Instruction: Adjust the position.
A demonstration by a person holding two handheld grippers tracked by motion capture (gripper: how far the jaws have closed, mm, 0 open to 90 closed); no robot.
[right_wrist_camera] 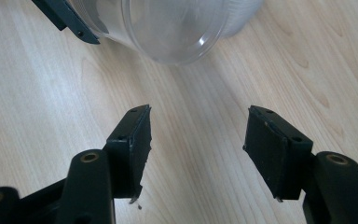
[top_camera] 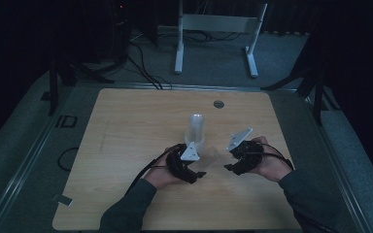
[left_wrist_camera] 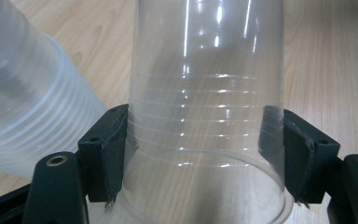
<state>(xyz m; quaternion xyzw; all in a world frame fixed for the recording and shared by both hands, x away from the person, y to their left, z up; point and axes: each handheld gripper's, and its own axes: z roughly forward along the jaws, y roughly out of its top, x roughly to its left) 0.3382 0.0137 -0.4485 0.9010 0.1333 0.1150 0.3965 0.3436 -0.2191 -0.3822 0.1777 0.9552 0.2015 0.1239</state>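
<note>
Left claw (left_wrist_camera: 205, 154): closed on a clear plastic cup (left_wrist_camera: 207, 93), one jaw pressed to each side of its ribbed wall, close to the open rim. In the left gripper view the cup lies along the jaws, rim toward the camera, with the wood of the table (left_wrist_camera: 335, 60) showing through it.

Just beside the held cup, at the left of that view, a stack of cloudy plastic cups (left_wrist_camera: 23, 102) with many rims nested together. Cannot tell whether stack and held cup touch.

High view: the stack (top_camera: 196, 130) stands upright near the middle of the table (top_camera: 126, 126). The left claw (top_camera: 197, 175) sits in front of it, in the person's left hand (top_camera: 162, 177). The held cup is too faint to make out clearly here.

Right claw (right_wrist_camera: 196, 140): open, jaws well apart, nothing between them, bare table (right_wrist_camera: 37, 84) under them. In the right gripper view the held cup (right_wrist_camera: 168, 28) is near the top edge, mouth turned toward this claw, apart from it. One black jaw of the left claw shows against the cup's upper left.

High view: right claw (top_camera: 230, 167) faces the left claw from the right side, a gap between the two.

A small grey round cap (top_camera: 218, 104) is set into the table's far edge.
</note>
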